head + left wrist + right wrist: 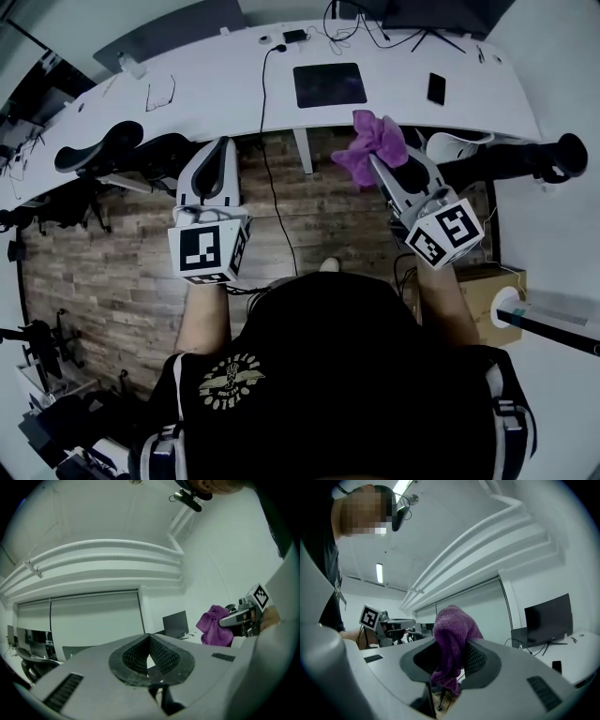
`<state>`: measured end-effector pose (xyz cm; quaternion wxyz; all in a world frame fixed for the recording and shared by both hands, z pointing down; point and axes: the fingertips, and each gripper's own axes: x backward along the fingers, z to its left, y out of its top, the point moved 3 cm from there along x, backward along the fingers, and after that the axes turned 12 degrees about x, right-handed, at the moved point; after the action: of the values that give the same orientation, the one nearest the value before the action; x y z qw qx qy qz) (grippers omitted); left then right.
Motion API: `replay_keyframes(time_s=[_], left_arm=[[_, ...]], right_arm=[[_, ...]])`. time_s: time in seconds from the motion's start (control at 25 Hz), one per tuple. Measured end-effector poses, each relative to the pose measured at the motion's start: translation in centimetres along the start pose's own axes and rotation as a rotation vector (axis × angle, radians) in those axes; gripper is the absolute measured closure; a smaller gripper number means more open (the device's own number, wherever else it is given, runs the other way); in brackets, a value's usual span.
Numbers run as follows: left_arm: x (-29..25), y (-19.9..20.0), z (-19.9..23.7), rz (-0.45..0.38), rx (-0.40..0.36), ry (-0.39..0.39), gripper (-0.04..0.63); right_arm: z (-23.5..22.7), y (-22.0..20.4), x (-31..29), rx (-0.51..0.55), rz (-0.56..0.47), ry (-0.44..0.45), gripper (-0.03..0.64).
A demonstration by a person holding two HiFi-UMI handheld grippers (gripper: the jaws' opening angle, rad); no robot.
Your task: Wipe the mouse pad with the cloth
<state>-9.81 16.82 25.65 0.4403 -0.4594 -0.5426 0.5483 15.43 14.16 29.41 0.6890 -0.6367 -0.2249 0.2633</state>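
The black mouse pad (329, 84) lies flat on the white desk (216, 89), far from both grippers. A purple cloth (373, 143) bunches at the tip of my right gripper (373, 161), which is shut on it and held up in front of the desk edge; in the right gripper view the cloth (452, 641) hangs between the jaws. My left gripper (217, 148) is held level to the left with its jaws shut together and nothing between them. From the left gripper view I see the purple cloth (214, 625) off to the right.
On the desk lie a black phone (436, 88), glasses (160, 95) and cables (267, 84). Office chairs (103, 150) stand under the desk at left, another chair (525, 157) at right. A cardboard box (478, 291) sits on the wood floor at right.
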Motion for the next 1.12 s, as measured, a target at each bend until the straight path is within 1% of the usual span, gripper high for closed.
replay_keyframes(time_s=[0.2,0.6,0.8,0.92,1.12], left_arm=[[-0.7,-0.2,-0.3,0.011,0.000,0.014,0.594],[-0.9,-0.7,-1.2,0.039,-0.019,0.004,0.593],[-2.0,-1.2,-1.5,0.046,-0.024,-0.022,0.594],[-2.9,-1.3,-2.1,0.039,-0.017,-0.059,0.592],[-4.7,-1.9,-1.4,0.056,-0.005,-0.087,0.593]], right_arm=[[-1.5,-0.3,-0.2,-0.021,-0.005,0.006,0.508],[-1.5,-2.0,0.2,-0.077,-0.006,0.017,0.507],[-2.1,-2.6,0.2,-0.088,0.007,-0.007,0.508],[-2.5,-2.8,0.3,-0.087,0.019,-0.024,0.508],[-2.9,-3.0,-0.8,-0.095,0.029,-0.036,0.508]])
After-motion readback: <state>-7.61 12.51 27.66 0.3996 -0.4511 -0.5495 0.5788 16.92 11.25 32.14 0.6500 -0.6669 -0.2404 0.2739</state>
